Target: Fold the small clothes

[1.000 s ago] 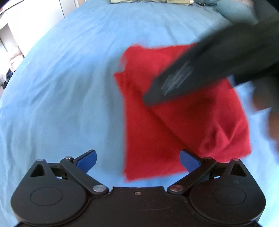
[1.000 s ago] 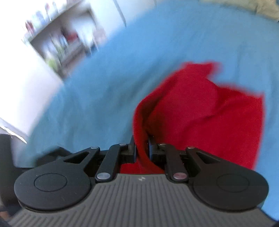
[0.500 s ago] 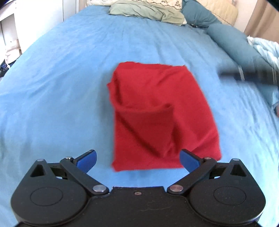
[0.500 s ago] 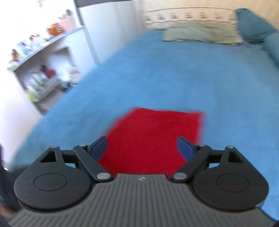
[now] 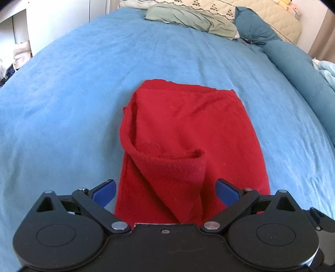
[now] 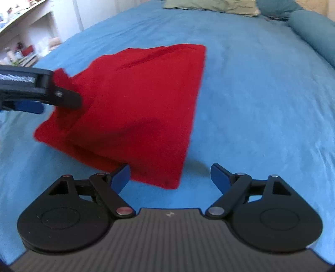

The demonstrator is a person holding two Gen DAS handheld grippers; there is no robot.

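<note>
a blue bed, pillows at its far end, carried the folded red cloth.
your left tongs stood wide open over the cloth's near edge, gripping nothing. your right tongs were wide too, easing closed, with only the cloth's near corner between the blue pads, untouched.

Blue bedspread lies open around red cloth; pillows far off
</note>
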